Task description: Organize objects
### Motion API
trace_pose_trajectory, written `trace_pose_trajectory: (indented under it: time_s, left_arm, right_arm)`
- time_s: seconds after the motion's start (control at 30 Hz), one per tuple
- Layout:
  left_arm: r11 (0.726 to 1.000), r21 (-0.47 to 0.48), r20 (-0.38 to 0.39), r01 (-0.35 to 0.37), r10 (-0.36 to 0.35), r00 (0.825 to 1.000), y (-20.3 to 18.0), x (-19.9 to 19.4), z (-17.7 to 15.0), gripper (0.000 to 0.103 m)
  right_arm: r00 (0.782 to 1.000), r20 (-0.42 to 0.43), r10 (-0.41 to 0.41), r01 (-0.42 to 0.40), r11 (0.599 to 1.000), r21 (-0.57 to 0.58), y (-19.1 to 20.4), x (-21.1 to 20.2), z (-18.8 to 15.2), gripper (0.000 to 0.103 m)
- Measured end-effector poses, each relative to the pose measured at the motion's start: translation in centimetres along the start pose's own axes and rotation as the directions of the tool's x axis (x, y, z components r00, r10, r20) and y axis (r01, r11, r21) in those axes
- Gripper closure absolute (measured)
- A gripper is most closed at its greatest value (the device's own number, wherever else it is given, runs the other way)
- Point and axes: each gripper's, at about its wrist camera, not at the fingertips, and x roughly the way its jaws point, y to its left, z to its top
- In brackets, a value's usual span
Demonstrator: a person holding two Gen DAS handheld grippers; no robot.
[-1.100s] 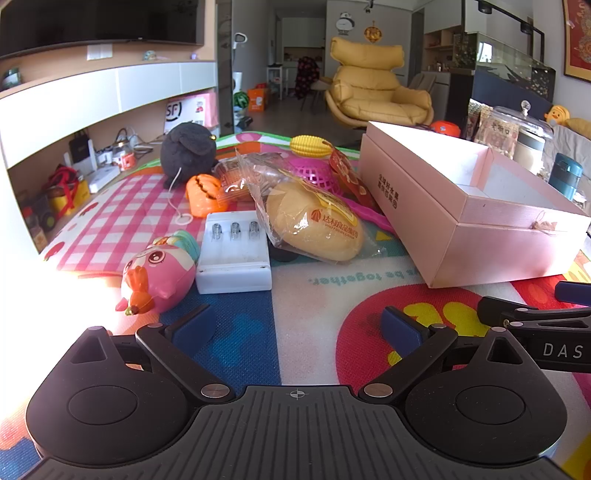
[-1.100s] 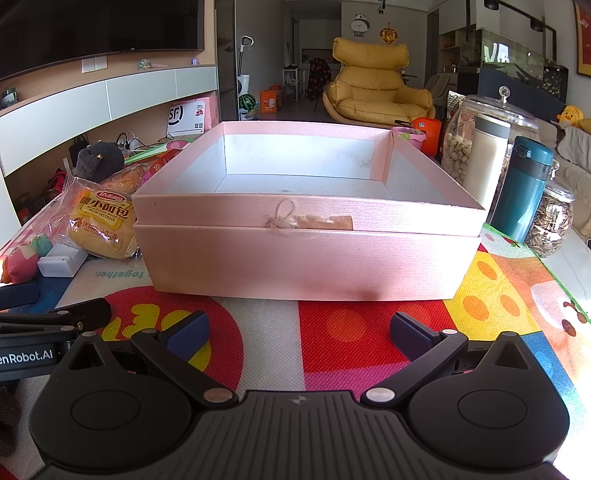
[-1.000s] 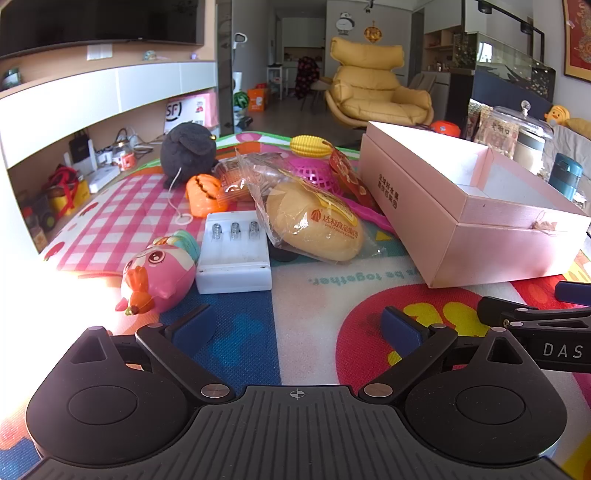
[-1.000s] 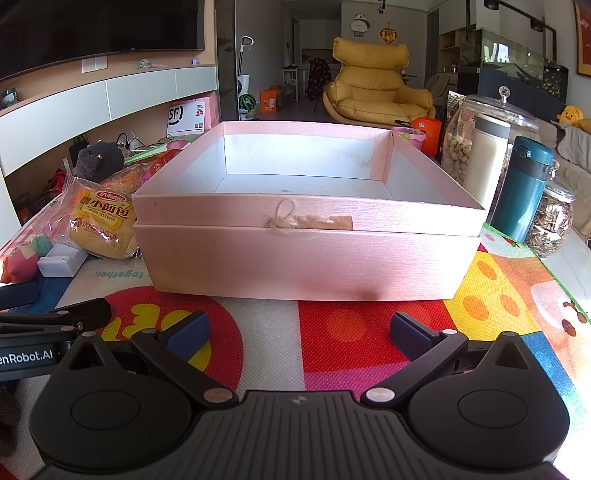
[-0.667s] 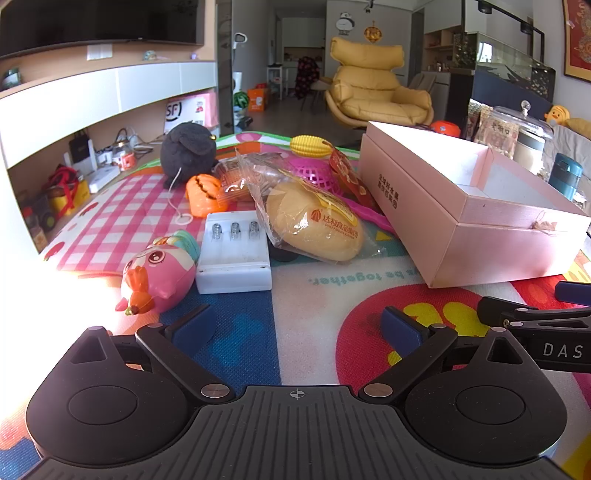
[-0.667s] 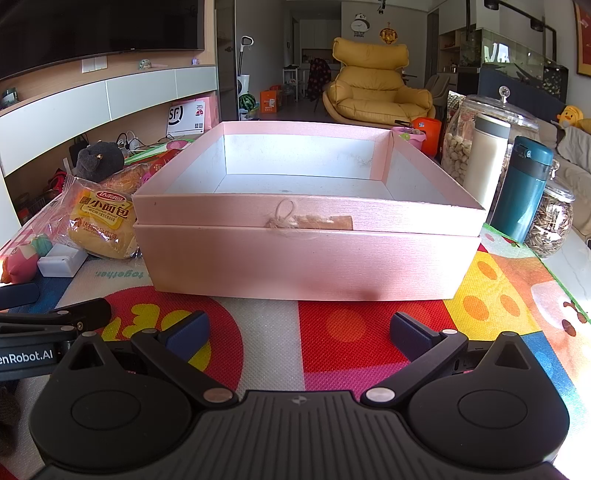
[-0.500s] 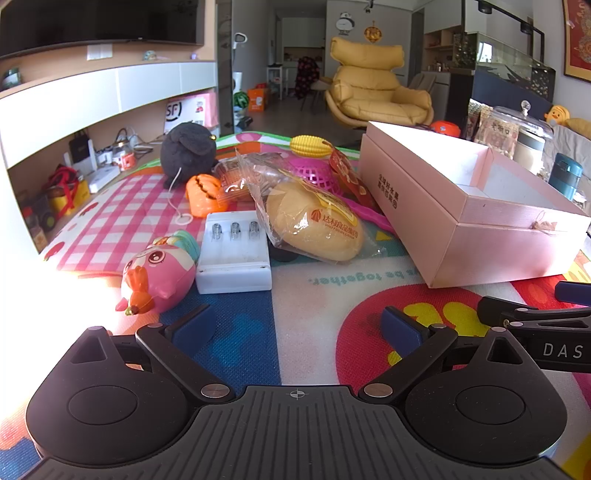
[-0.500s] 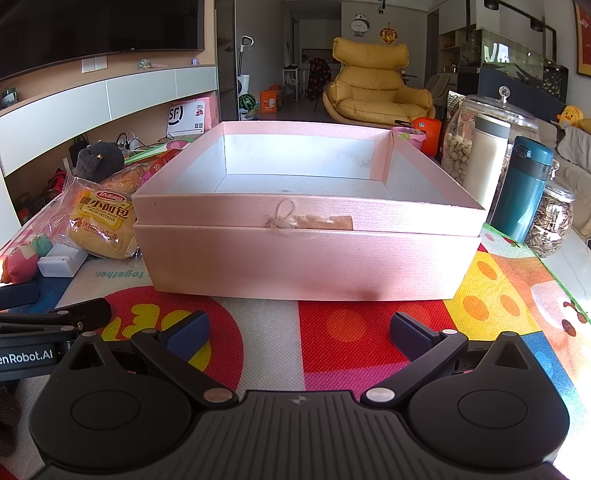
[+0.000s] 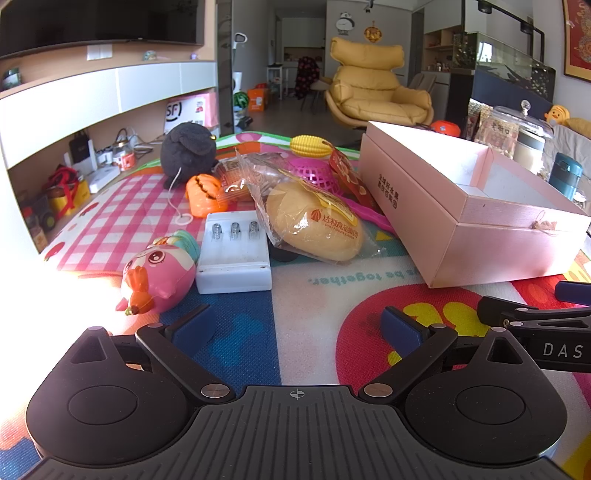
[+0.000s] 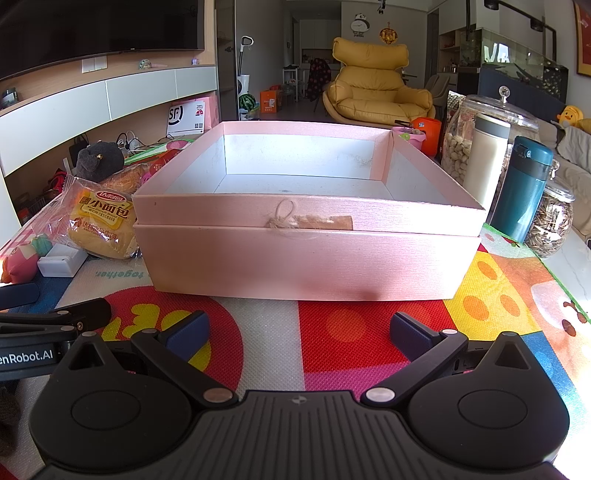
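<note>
A big yellow armchair [image 10: 376,92] sits at the far end of the room on a dark floor. On the white wall above it hang a panda clock [image 10: 359,23] and a red and gold charm [image 10: 388,35]. To the left, a black TV [image 10: 99,33] hangs on a tan wall over a long white shelf [image 10: 110,96]. Under the shelf are wires and small boxes. A white and pink SF box [image 10: 187,115] leans there too. On the right, a long glass fish tank [image 10: 517,55] stands on a dark cabinet. A colorful play mat [image 10: 332,343] covers the ground up close. Bright sun shines on its edges.
</note>
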Motion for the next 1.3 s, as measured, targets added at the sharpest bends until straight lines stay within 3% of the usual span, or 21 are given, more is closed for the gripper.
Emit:
trace_pose_trajectory:
  time_s: [1.1,1.3]
  left_arm:
    - [1.000,0.023,-0.006,-0.002,0.002,1.000,-0.1,-0.4,-0.2,0.004]
    - [0.990,0.130,0.010,0.058,-0.060,0.998,0.5,-3.3,-1.0,0.005]
  right_arm:
    - [0.999,-0.020,0.034,-0.034,0.999,-0.030,-0.4,0.2,0.6,0.000]
    - [0.997,-0.060,0.057,-0.060,0.997,-0.052,-0.5,0.4,1.3,0.000]
